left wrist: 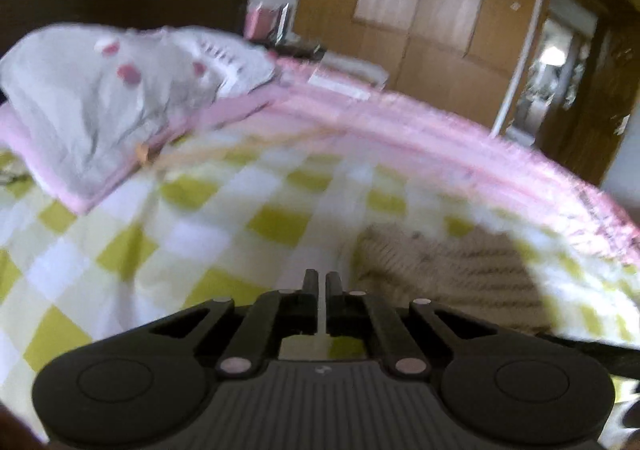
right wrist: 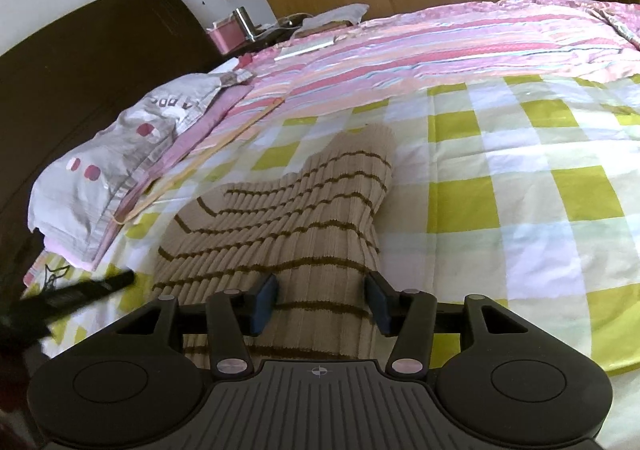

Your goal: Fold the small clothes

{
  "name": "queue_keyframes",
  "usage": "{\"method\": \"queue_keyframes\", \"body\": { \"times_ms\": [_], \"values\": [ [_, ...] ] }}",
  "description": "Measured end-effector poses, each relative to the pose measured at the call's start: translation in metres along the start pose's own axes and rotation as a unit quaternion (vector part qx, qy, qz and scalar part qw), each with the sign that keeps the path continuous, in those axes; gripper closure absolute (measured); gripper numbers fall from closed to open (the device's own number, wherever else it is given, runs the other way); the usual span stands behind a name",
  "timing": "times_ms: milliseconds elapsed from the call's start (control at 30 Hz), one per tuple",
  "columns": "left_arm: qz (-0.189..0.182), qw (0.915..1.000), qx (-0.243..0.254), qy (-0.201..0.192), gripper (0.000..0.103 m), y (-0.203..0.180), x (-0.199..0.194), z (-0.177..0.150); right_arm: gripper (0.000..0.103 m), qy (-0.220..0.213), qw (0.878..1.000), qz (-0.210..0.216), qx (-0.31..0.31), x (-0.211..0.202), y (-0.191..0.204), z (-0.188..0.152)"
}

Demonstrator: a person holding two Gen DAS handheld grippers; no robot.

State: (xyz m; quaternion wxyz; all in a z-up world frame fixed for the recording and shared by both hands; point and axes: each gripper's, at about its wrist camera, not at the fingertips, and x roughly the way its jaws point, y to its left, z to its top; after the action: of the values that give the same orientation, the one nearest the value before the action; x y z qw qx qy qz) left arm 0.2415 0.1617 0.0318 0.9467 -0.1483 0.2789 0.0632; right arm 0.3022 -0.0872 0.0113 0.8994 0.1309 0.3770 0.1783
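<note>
Sweater (right wrist: 280,226) lies lengthwise, near to far, beneath right gripper (right wrist: 322,304), jaws wide; left gripper (left wrist: 321,282), jaws narrow, empty, sits left of it.

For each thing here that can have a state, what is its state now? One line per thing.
Left hand-held gripper: shut, nothing between its fingers, above the checked sheet.
Right hand-held gripper: open, fingers either side of the sweater.
Striped knit sweater: lying on the bed, not held by either gripper.
Checked sheet: spread flat under the sweater.
Pillow: lying at the headboard end.
</note>
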Motion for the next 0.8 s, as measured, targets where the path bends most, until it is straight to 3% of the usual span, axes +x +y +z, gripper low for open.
{"method": "queue_keyframes", "body": {
  "times_ms": [167, 267, 400, 500, 567, 667, 733, 800],
  "values": [
    [-0.067, 0.9977, 0.01, 0.008, 0.066, -0.017, -0.006, 0.001, 0.051, -0.004, 1.0, 0.011, 0.001, -0.006, 0.0, 0.001],
    [-0.066, 0.9973, 0.023, 0.021, 0.064, -0.024, 0.002, -0.007, 0.046, -0.003, 1.0, 0.011, -0.008, -0.007, 0.0, -0.002],
    [-0.092, 0.9944, -0.007, 0.052, 0.059, -0.017, 0.01, -0.016, 0.04, 0.004, 1.0, 0.024, 0.008, -0.003, -0.007, -0.006],
    [-0.1, 0.994, -0.01, 0.043, 0.054, -0.014, 0.004, -0.023, 0.036, 0.012, 0.999, 0.035, 0.023, 0.006, -0.01, -0.009],
    [-0.089, 0.995, 0.005, 0.045, 0.043, -0.016, 0.004, -0.029, 0.034, 0.014, 0.999, 0.04, 0.026, 0.011, -0.01, -0.011],
    [-0.061, 0.9951, 0.027, 0.073, 0.038, -0.015, 0.019, -0.039, 0.033, 0.022, 0.998, 0.049, 0.04, 0.016, -0.012, -0.013],
    [-0.07, 0.9945, 0.006, 0.078, 0.038, -0.01, 0.022, -0.043, 0.033, 0.028, 0.997, 0.055, 0.049, 0.018, -0.012, -0.016],
    [-0.079, 0.9937, 0.003, 0.079, 0.046, -0.008, 0.019, -0.044, 0.036, 0.03, 0.996, 0.056, 0.056, 0.018, -0.013, -0.018]
  ]
}}
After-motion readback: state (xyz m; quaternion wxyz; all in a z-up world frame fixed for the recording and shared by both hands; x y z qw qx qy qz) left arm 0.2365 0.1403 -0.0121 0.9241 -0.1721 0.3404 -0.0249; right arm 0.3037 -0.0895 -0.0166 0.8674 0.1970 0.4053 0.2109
